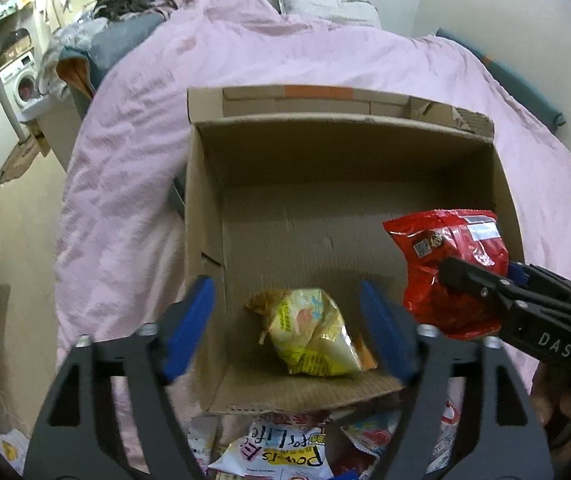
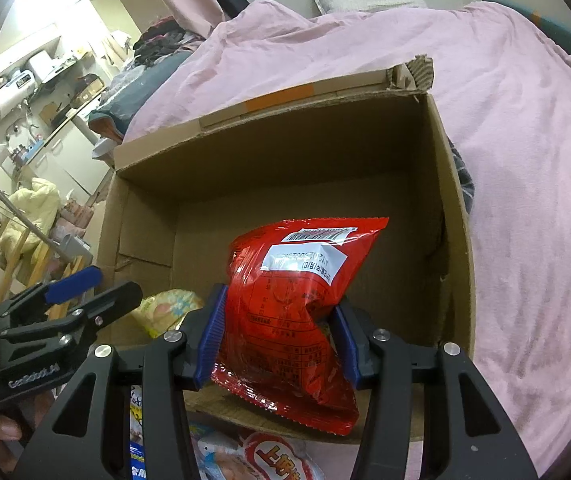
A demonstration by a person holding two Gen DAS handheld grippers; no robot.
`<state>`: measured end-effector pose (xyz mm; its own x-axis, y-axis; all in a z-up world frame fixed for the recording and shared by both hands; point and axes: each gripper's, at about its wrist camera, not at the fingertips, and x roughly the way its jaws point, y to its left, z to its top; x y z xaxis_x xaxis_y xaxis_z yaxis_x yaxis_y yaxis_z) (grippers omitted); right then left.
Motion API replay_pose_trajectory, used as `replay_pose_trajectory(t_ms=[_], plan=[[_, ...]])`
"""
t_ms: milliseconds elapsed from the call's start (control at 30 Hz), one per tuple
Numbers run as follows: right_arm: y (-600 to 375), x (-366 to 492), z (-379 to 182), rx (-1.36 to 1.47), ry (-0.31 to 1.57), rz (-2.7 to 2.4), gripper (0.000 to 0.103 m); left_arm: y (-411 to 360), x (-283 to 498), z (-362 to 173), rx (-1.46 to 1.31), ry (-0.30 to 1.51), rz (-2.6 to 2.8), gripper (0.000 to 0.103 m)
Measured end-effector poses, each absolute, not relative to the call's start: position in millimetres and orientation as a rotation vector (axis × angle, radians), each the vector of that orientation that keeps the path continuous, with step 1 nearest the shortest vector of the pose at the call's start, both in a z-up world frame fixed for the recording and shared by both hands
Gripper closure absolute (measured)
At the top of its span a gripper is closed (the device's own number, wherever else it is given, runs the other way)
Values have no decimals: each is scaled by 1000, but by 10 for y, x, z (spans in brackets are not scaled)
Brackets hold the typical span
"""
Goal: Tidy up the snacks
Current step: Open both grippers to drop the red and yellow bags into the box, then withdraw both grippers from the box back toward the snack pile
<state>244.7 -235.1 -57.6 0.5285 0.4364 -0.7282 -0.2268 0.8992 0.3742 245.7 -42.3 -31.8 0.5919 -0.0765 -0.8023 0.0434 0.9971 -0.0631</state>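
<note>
Loose snacks: packets lie heaped on the bed just in front of the cardboard box's near wall, one white with yellow lettering, others red and white; they await sorting.

Left tool: the left tool hangs over the near edge of the cardboard box with its blue pads spread wide and nothing between them; the yellow packet shows in the gap below.

Yellow packet: the yellow packet lies on the floor of the box against the near wall, toward the left corner.

Right tool: the right tool pinches the red packet at its lower half, blue pads pressing in from both sides so that the foil creases.

Red packet: held in the air above the near right part of the box, label side toward the right wrist camera, clear of the floor of the box.

Box: open-topped, on the pink duvet; most of its floor, beyond the yellow packet, is bare cardboard.

Step in hand: apparently, delivery of the red packet into the box.

Next move: likely a lowering toward the bare floor to the right of the yellow packet, then a release; the empty left tool looks free to fetch another packet from the heap.
</note>
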Motion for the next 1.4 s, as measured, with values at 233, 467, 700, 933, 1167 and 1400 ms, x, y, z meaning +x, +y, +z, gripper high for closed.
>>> replay_pose_trajectory(t_ms=[233, 467, 700, 933, 1167, 1400], plan=[[-2424, 2443, -524, 268, 905, 372, 15, -410, 2440, -272, -29, 904, -55, 15], [-2484, 2448, -456, 283, 870, 364, 13, -403, 2421, -234, -28, 874, -44, 15], [-2456, 2442, -428, 266, 864, 372, 13, -374, 2407, -217, -32, 865, -33, 15], [-2462, 2364, -295, 276, 834, 378, 13, -310, 2323, -154, -42, 851, -23, 15], [-2525, 2200, -207, 302, 823, 361, 13, -233, 2165, -43, -42, 827, -17, 15], [-2530, 1965, -66, 307, 803, 365, 13, -187, 1974, 30, -49, 818, -15, 15]])
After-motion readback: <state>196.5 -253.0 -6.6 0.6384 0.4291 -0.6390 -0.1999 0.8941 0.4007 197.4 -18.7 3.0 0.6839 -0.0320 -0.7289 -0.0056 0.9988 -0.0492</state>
